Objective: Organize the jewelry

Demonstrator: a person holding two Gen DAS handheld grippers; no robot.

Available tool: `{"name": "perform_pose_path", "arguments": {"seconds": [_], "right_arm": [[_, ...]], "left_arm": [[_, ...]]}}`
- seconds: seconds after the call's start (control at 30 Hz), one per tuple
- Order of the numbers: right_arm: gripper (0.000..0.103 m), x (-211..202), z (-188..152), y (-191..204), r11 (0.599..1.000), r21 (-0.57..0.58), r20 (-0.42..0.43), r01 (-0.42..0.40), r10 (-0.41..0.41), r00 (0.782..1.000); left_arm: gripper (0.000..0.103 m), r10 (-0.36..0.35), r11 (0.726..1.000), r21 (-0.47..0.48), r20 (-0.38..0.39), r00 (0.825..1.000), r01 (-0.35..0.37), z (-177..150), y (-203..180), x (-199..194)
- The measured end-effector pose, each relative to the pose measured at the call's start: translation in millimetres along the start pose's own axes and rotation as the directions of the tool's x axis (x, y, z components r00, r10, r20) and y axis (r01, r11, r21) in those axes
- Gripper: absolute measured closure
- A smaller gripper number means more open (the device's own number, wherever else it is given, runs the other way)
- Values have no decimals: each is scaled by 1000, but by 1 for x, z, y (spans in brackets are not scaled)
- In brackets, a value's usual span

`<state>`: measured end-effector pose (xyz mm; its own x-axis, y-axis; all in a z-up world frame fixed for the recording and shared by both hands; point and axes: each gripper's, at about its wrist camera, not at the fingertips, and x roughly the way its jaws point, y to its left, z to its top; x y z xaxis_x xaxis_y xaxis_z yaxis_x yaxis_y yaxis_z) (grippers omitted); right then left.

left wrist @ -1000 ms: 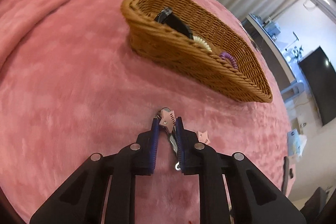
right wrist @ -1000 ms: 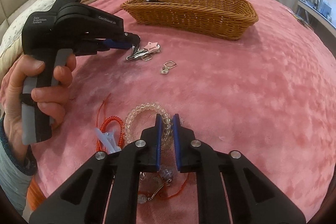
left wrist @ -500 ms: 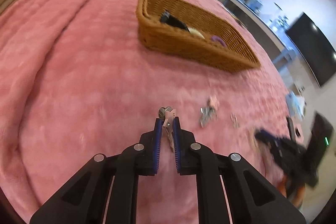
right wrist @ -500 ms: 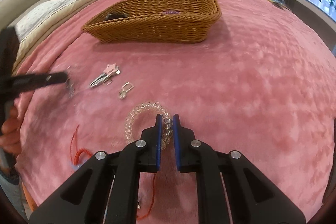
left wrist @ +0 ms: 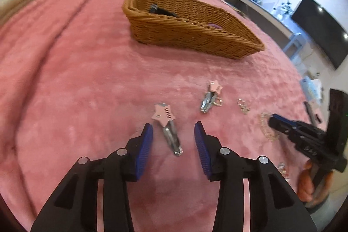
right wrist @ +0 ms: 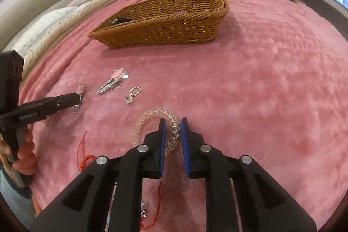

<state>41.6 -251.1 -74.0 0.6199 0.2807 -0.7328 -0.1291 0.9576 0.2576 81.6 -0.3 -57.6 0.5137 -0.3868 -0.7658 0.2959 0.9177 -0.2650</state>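
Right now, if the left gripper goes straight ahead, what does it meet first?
The left gripper is open, and the pink star hair clip already lies between its fingers. It probably meets that clip first; the wicker basket is farther away.

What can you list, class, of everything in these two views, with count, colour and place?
Wicker basket: one, brown, far on blanket.
Star hair clips: two, pink and silver, one between left pads, one beyond.
Metal clasp: one, silver, mid blanket.
Bead bracelet: one, clear, at right gripper.
Cord: one, red, near edge.
Blanket: one, pink.
Left gripper: black and blue, open.
Right gripper: straddling bracelet.
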Motion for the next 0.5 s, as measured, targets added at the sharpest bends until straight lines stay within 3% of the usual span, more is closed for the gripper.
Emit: {"name": "perform_pose_path", "arguments": {"seconds": [0.1,0.17,0.2,0.23,0.3,0.4,0.5], "right_arm": [[82,-3,-2,1,1000,-7,9,-15,15,1000],[67,-7,-3,0,1000,-3,29,-17,17,999],[54,-10,-3,0,1000,-1,43,-1,1,999],[50,-12,-3,0,1000,0,53,10,-10,999],[51,-12,-3,2,1000,-9,51,13,-13,999],[53,-3,0,7,997,-31,18,70,-70,997],[67,4,2,13,992,-60,4,112,-112,994]], "left_arm": [[64,78,996,39,8,997,-79,-3,-11,4],[64,138,988,69,14,990,-139,-3,-20,10],[65,164,983,85,16,986,-165,-4,-24,12],[66,184,978,96,19,983,-185,-4,-27,13],[70,222,967,120,30,975,-224,-6,-33,15],[82,219,967,122,37,975,-222,-7,-32,14],[90,196,975,97,36,980,-198,-6,-26,13]]}}
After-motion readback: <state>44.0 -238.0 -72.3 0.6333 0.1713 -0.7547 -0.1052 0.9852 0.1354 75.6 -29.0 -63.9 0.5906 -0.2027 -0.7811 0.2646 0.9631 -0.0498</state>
